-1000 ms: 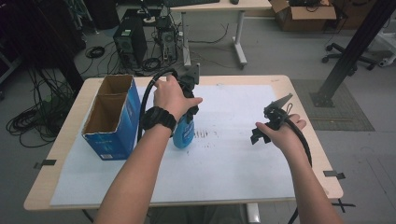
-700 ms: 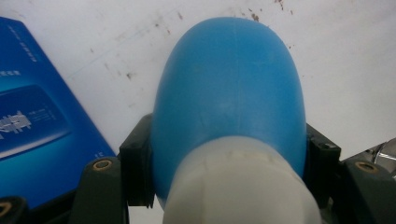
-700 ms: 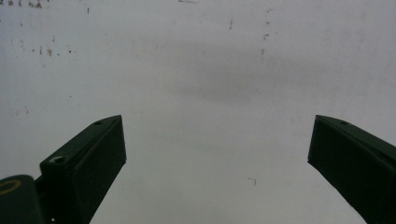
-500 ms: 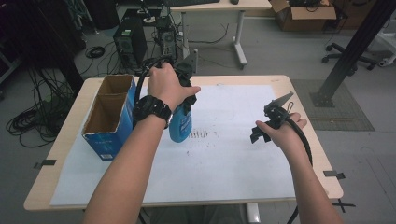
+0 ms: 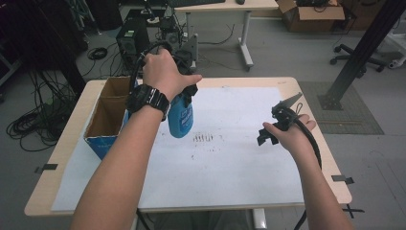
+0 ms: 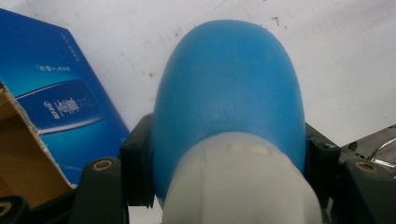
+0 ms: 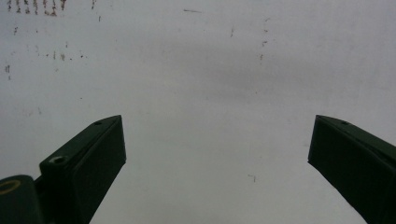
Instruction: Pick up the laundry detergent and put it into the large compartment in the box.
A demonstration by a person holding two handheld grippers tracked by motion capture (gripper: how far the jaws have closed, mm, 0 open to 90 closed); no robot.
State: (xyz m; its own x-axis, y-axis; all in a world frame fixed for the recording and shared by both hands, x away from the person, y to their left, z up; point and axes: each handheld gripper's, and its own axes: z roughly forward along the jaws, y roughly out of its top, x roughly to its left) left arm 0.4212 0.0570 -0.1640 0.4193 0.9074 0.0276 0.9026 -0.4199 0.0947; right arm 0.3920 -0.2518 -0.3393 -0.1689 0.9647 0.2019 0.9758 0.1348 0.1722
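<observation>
A blue plastic bottle with a white neck hangs in the air over the white sheet, just right of the blue cardboard box. My left gripper is shut on it from above, under the person's hand. In the left gripper view the black fingers press on both sides of the bottle, with the box close at the left. My right gripper hovers over the right part of the sheet, open, and nothing lies between its jaws.
The box stands open-topped at the table's left edge, its brown inside showing. The wooden table bears the white sheet with small dark marks near its middle. Computer cases, cables and another desk stand on the floor beyond.
The left hand has lifted the blue bottle off the sheet and carried it a little toward the box. The right hand has stayed in place.
</observation>
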